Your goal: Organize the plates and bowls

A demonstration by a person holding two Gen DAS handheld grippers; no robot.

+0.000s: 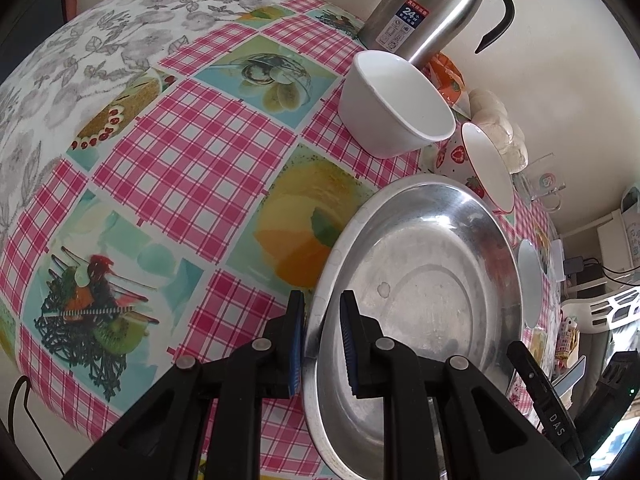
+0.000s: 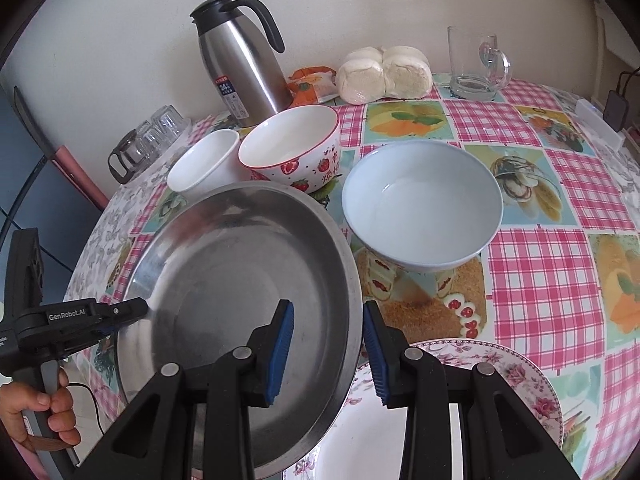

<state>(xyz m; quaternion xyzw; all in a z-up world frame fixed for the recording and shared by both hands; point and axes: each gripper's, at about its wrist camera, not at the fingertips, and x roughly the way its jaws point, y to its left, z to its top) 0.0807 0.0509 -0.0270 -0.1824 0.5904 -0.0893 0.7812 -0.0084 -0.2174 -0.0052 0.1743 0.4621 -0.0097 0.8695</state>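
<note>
A large steel plate [image 1: 420,280] [image 2: 240,280] is held tilted above the table. My left gripper [image 1: 322,344] straddles its left rim with a small gap at the pads; I cannot tell if it pinches. My right gripper [image 2: 328,352] is open, its jaws astride the plate's right rim. The steel plate partly overlaps a floral china plate [image 2: 500,380]. Behind stand a white bowl [image 1: 396,104] [image 2: 204,164], a strawberry-patterned bowl [image 1: 484,164] [image 2: 292,144] and a pale blue bowl [image 2: 420,204] [image 1: 530,284].
A steel thermos jug [image 1: 428,8] [image 2: 244,64] stands by the wall. Steamed buns [image 2: 384,72], an orange packet [image 2: 312,84], a glass mug [image 2: 476,64] and upturned glasses [image 2: 156,136] line the back of the checked tablecloth [image 1: 180,152].
</note>
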